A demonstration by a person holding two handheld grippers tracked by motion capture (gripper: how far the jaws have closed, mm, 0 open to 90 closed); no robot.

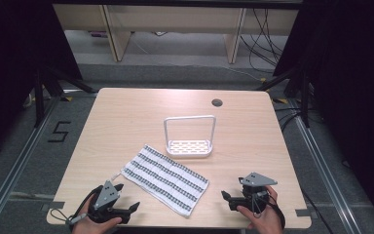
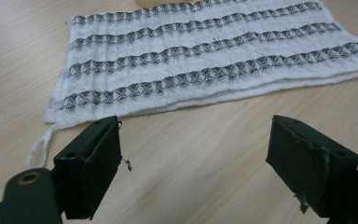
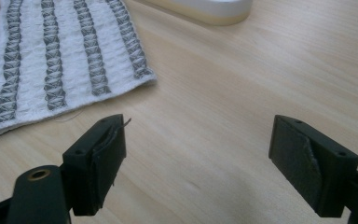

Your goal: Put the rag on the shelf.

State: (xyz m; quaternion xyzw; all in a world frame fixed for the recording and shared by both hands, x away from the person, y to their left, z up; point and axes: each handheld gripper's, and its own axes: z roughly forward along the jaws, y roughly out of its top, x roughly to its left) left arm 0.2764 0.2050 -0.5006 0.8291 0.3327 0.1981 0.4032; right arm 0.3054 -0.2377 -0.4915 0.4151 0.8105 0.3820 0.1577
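A white cloth with dark patterned stripes [image 1: 165,178] lies flat and slanted on the near half of the wooden table [image 1: 126,112]. Behind it stands a small white rack [image 1: 189,146] with a tall wire loop over a slotted base. My left gripper [image 1: 128,196] rests at the near left edge, open, pointing at the cloth's near left end. In the left gripper view the cloth [image 2: 205,56] lies just beyond the open, empty gripper [image 2: 193,154]. My right gripper [image 1: 233,189] sits at the near right, open and empty [image 3: 196,154], with the cloth's right end [image 3: 60,60] ahead to its left.
A round cable hole [image 1: 217,103] sits near the table's far edge. The rack's base [image 3: 205,7] shows at the top of the right gripper view. Bare wood lies between each gripper and the cloth. Dark stands and cables surround the table on the floor.
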